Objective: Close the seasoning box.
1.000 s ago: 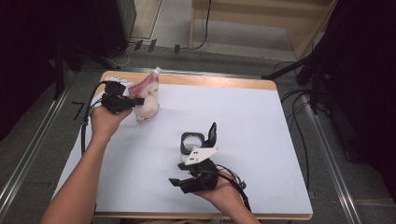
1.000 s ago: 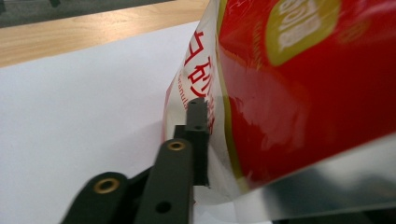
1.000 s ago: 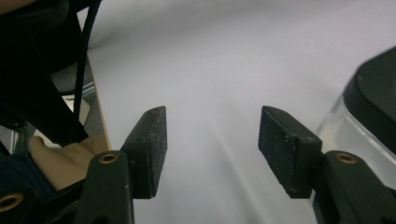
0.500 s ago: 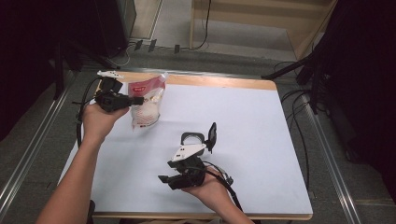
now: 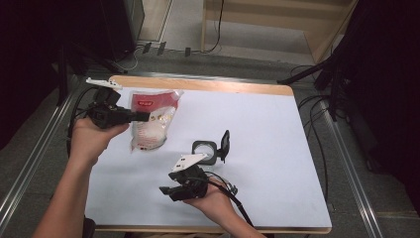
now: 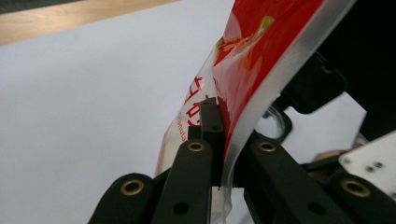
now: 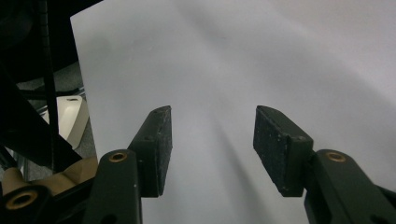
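Near the bench's far left corner we have the left gripper (image 5: 141, 116) clamped on the red-and-clear pouch (image 5: 151, 121), lifted; filling the open-lidded jar (image 5: 207, 151) mid-bench remains, right gripper (image 7: 210, 149) empty, jaws just closing partway.

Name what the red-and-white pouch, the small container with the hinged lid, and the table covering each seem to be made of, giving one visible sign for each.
Pouch: probably flexible plastic film, glossy; its clear sealed edge bends between the left tongs.
Container: seemingly clear glass or hard plastic with a dark rim and flip lid; too small to be sure.
Table covering: matte white sheet, perhaps paper or laminate, over a wood-look board edge.
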A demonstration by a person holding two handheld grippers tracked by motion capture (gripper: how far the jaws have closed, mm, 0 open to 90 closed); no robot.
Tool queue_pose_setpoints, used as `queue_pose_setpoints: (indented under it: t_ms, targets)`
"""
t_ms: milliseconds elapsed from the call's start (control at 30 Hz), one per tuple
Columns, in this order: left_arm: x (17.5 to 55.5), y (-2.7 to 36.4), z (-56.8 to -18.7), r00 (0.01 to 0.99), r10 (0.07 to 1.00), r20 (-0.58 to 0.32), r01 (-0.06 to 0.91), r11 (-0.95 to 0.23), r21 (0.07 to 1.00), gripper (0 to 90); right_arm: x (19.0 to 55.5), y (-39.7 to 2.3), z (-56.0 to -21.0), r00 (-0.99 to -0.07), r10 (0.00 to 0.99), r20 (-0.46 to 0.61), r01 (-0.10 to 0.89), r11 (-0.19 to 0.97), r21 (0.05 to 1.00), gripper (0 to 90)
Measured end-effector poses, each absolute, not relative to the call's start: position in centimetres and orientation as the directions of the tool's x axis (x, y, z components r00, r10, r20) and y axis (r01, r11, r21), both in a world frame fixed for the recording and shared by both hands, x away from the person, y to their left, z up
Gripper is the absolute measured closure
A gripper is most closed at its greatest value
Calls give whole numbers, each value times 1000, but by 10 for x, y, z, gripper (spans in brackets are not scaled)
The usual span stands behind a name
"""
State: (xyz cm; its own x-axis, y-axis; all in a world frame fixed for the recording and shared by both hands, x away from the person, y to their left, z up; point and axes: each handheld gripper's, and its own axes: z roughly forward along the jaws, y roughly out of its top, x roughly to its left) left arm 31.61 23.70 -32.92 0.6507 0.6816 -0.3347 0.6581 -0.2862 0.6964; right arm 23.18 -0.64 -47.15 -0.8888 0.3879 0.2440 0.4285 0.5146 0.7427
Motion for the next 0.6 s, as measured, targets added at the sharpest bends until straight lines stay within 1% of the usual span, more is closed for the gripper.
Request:
queue_pose_setpoints:
  t_ms: [67, 200, 333, 367, 500, 600]
  targets:
    - [313, 237, -328, 655, 673, -343, 658, -286, 696, 900, 232, -5, -471, -887, 391, 246, 432, 514, 741, 487]
    - [299, 236, -323, 665, 665, -339, 652, -296, 698, 900, 234, 0, -477, -883, 399, 246, 434, 496, 752, 538]
    - [292, 236, -319, 677, 655, -336, 642, -302, 704, 900, 238, 2, -480, -880, 406, 248, 439, 492, 752, 551]
    - [288, 237, -317, 681, 650, -337, 639, -303, 707, 900, 242, 3, -479, -874, 407, 265, 450, 475, 756, 560]
    - [285, 238, -316, 666, 660, -347, 658, -300, 690, 900, 248, 11, -480, -861, 422, 283, 469, 445, 763, 568]
    - [282, 238, -316, 672, 658, -341, 656, -315, 686, 900, 250, 18, -483, -859, 430, 279, 472, 451, 757, 565]
